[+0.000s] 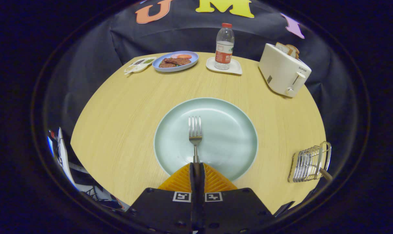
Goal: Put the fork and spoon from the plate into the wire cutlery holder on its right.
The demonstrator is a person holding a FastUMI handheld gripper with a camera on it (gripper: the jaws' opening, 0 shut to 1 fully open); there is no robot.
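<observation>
The tool (196, 165) has its two fingers pressed together on the handle of the silver metal fork (195, 131), which sticks straight out ahead of them with its tines pointing away, over the middle of the round pale green plate (229, 117). Whether the fork is resting on the plate or raised just above it cannot be told from this angle. The plate sits on the light wood-grain counter (118, 113), just ahead of the fingers. To the right of the plate, near the counter's edge and well apart from it, stands the wire cutlery holder (308, 162), a small silvery rack of thin bars; a slim handle pokes out of its near side, though what it belongs to is unclear. Beyond the plate, at the far right, is a cream-white toaster (282, 71) with slices of bread in its slots and the word SUPOR printed on its end. To its left a clear plastic water bottle (224, 47) with a red cap and a red-and-white label stands upright on a small white square tray (235, 69); the label's writing is too small to make out. Further left lie a blue oval plate (159, 66) of brown food with an orange piece, and beside it a small white dish (139, 64) of sauces.
</observation>
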